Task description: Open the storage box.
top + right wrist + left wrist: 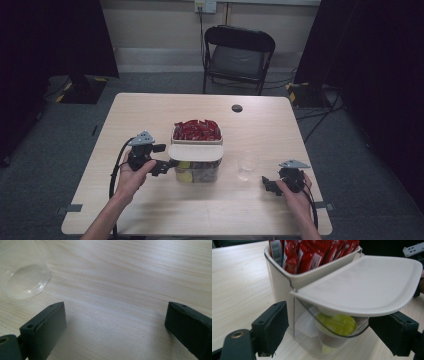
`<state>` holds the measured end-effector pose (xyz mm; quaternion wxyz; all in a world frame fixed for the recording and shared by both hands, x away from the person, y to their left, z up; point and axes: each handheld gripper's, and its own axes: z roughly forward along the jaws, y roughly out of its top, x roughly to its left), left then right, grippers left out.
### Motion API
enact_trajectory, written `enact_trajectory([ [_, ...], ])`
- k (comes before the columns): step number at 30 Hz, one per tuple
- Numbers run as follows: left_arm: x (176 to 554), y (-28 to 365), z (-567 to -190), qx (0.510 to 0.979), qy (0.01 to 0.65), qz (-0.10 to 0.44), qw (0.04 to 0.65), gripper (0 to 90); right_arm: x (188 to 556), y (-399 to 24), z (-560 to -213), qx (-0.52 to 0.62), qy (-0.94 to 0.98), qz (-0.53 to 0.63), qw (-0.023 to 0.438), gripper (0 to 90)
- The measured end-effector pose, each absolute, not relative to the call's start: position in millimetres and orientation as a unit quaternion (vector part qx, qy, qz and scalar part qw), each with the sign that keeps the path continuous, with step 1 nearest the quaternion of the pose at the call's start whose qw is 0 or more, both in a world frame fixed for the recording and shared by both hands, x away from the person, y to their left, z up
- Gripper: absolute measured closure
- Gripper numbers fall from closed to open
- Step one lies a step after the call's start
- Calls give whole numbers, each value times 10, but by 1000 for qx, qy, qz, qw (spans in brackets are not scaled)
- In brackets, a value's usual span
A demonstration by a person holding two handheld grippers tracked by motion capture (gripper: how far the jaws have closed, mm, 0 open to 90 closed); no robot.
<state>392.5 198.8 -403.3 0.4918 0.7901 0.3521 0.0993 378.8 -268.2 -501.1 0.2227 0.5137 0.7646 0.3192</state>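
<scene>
Wooden surface [150, 210]: left gripper [329, 332], jaws spread around the dispenser [196, 155]; right gripper [270, 186] released. Squeezing could tip the dispenser.

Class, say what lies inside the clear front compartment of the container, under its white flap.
Under the white flap, the clear front compartment holds round pods, one with a yellow-green top. The flap hides what lies farther back.

Two bare forearms, no sleeves. Each hand carries a black gripper: left gripper [167, 165], right gripper [266, 184], each with a grey three-cornered top plate, trailing black cable, and blocky jaws with small screw holes.
</scene>
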Motion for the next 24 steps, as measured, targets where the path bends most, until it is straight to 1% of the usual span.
enact_trajectory([
  [4,3934,1979,-4037,783,355,93,502,156,3788,-2682,-5012,514,765,319,223,31],
  [14,3988,1977,-3964,777,356,99,510,157,3788,-2682,-5012,514,765,319,223,31],
  [24,4060,1964,-3953,783,358,91,501,152,3788,-2682,-5012,514,765,319,223,31],
])
